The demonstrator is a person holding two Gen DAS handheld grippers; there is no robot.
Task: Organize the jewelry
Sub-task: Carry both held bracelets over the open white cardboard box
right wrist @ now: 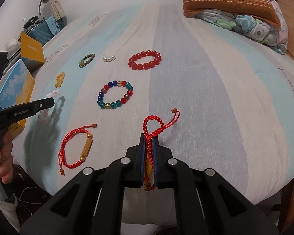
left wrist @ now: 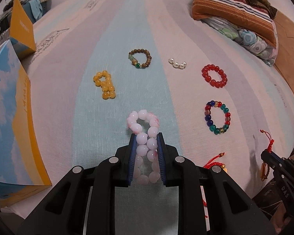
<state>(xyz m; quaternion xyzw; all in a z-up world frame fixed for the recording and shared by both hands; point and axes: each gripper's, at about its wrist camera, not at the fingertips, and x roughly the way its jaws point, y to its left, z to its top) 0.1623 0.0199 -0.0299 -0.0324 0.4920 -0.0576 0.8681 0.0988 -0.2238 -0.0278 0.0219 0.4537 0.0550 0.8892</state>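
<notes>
My left gripper [left wrist: 147, 137] is shut on a pink bead bracelet [left wrist: 145, 129], squeezed into a figure eight above the bed. My right gripper [right wrist: 150, 137] is shut on a red cord bracelet [right wrist: 152, 125] with a gold tube. On the striped sheet lie a yellow bead bracelet [left wrist: 105, 84], a brown wooden bead bracelet [left wrist: 140, 58], a short pearl strand [left wrist: 177, 63], a red bead bracelet [left wrist: 214, 75], a multicolour glass bead bracelet [left wrist: 217, 117], and a second red cord bracelet [right wrist: 76, 148]. In the right wrist view the left gripper [right wrist: 49, 102] shows at the left.
An open blue and yellow box [left wrist: 9, 117] with its raised lid [left wrist: 21, 27] stands at the bed's left edge. Folded striped and floral bedding [left wrist: 237, 13] lies at the far right. A wooden bed frame [left wrist: 290, 45] runs along the right side.
</notes>
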